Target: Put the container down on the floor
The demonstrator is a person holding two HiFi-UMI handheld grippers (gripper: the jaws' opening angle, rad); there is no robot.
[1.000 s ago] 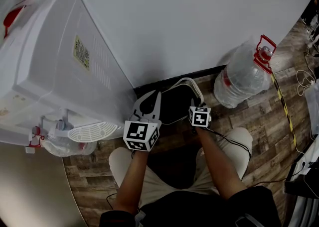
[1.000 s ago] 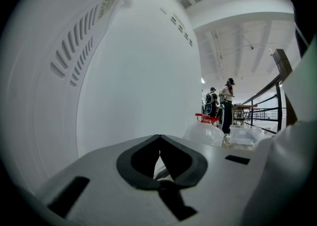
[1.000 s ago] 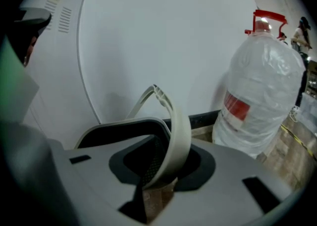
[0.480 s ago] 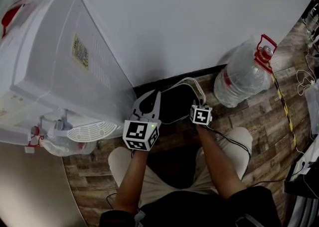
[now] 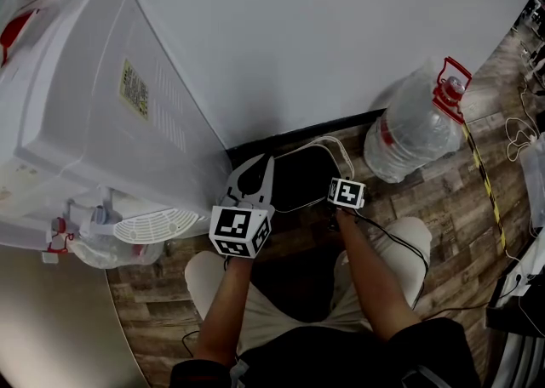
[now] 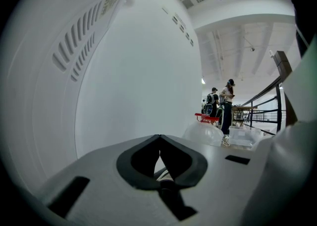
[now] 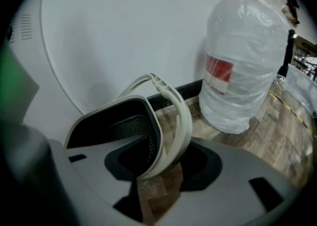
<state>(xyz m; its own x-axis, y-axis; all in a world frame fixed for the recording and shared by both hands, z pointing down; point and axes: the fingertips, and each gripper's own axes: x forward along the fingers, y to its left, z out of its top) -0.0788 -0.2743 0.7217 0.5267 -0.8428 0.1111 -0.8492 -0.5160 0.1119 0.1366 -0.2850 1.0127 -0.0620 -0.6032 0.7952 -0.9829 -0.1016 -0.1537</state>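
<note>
The container (image 5: 294,175) is a black bin with a white rim and a white bail handle (image 7: 173,116). It rests tilted on the wood floor against the baseboard. My right gripper (image 5: 334,201) is at its near right edge. Its jaws have just been opening and now stand open, with the handle and rim (image 7: 153,145) lying loose between them and floor showing in the gap. My left gripper (image 5: 269,162) hovers over the container's left side, shut with nothing in it. In the left gripper view its tips (image 6: 159,138) meet.
A white appliance (image 5: 102,105) with a drip tray (image 5: 157,226) stands at the left. A large clear water bottle (image 5: 417,131) with a red handle sits right of the container. A white wall runs behind. Cables (image 5: 519,135) and striped tape (image 5: 485,178) lie at the right.
The right gripper's marker cube has shifted slightly to the right. The container has barely moved. The left gripper has kept still.
</note>
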